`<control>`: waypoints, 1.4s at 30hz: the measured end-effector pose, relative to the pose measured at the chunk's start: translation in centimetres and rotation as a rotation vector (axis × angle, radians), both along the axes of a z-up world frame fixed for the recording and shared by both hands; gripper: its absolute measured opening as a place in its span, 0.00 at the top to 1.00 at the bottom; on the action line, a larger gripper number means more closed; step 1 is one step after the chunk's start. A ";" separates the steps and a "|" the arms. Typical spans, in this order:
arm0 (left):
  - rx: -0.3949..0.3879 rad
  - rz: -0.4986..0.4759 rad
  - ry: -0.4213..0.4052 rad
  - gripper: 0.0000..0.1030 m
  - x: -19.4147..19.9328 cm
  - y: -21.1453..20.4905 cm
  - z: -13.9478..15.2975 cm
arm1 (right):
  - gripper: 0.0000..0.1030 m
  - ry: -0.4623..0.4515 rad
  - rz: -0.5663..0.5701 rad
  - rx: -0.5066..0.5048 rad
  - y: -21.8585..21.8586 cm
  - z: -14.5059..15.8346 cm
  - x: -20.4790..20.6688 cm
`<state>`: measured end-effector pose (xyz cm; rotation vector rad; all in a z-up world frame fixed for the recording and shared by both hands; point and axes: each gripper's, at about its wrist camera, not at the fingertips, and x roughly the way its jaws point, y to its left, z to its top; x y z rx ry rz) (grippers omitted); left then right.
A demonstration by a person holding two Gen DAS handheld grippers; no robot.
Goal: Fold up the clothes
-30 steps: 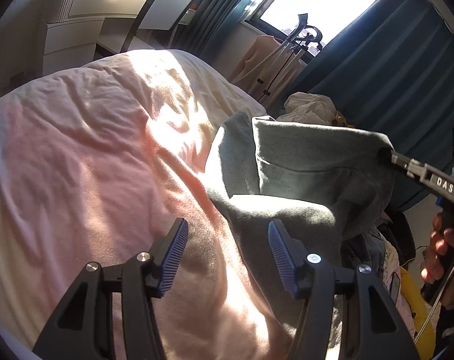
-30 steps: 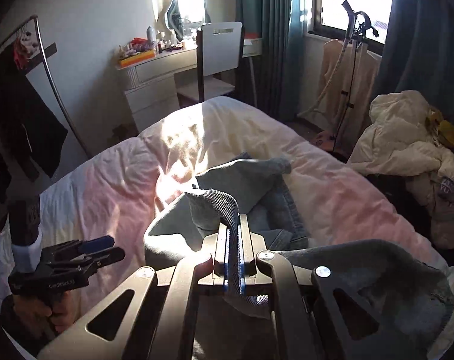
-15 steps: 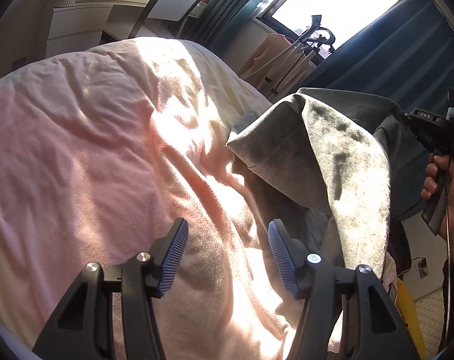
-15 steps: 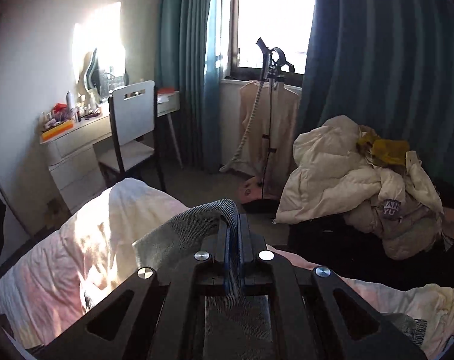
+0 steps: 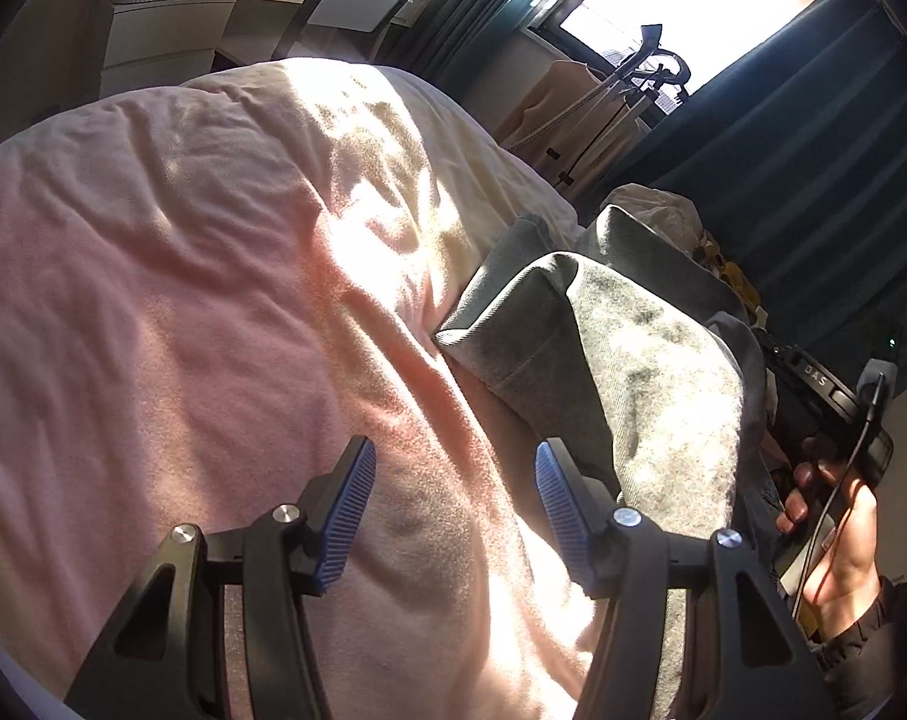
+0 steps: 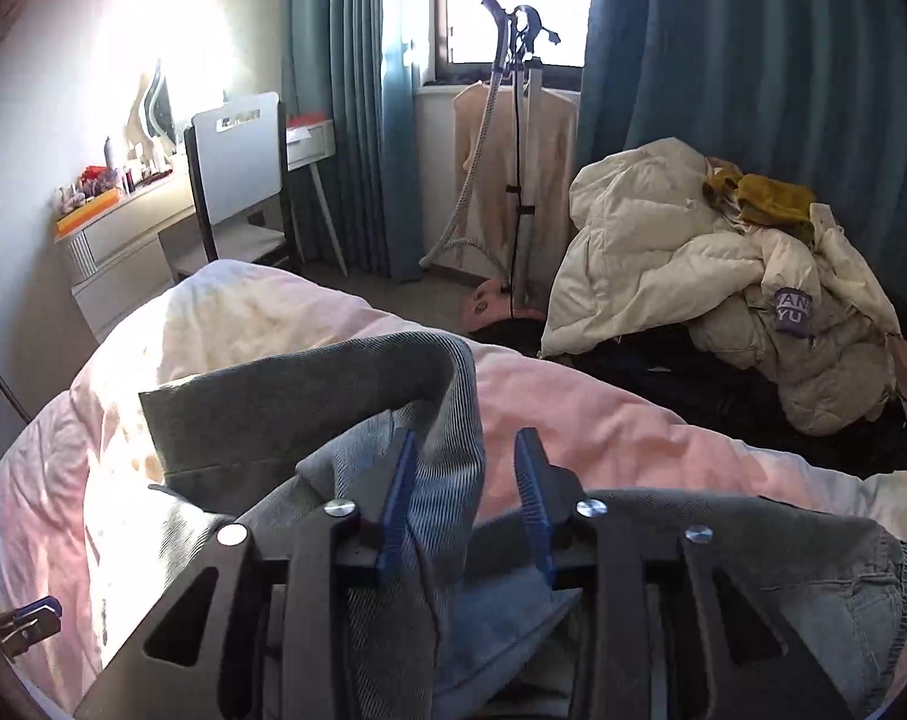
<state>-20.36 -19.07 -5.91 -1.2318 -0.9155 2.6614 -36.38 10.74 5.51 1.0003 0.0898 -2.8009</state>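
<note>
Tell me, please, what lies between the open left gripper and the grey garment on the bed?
Only bare pink blanket, as the left wrist view shows: the left gripper holds nothing, with the grey garment just to its right.

Home bedroom, bed (image 6: 573,414), dressing table (image 6: 123,222), curtains (image 6: 753,90)

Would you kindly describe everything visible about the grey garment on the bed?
The grey garment looks like ribbed, corduroy-like cloth with a stitched hem. It lies crumpled on the pink bedcover, one leg folded over in a raised loop. A fold hangs between the pads of the right gripper, whose jaws are opening. The left gripper is open beside it, over the cover.
</note>
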 end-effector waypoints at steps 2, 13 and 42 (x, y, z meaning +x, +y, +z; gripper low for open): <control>-0.021 0.011 0.005 0.44 0.3 0.0 0.5 | 0.47 0.090 -0.018 0.054 -1.0 1.3 3.7; -0.146 0.074 -0.020 0.44 2.7 -1.5 2.2 | 0.24 0.094 0.381 0.213 -14.2 -4.6 18.4; 0.051 -0.023 0.044 0.44 2.8 1.1 1.6 | 1.00 0.030 0.274 0.206 4.3 -1.0 31.1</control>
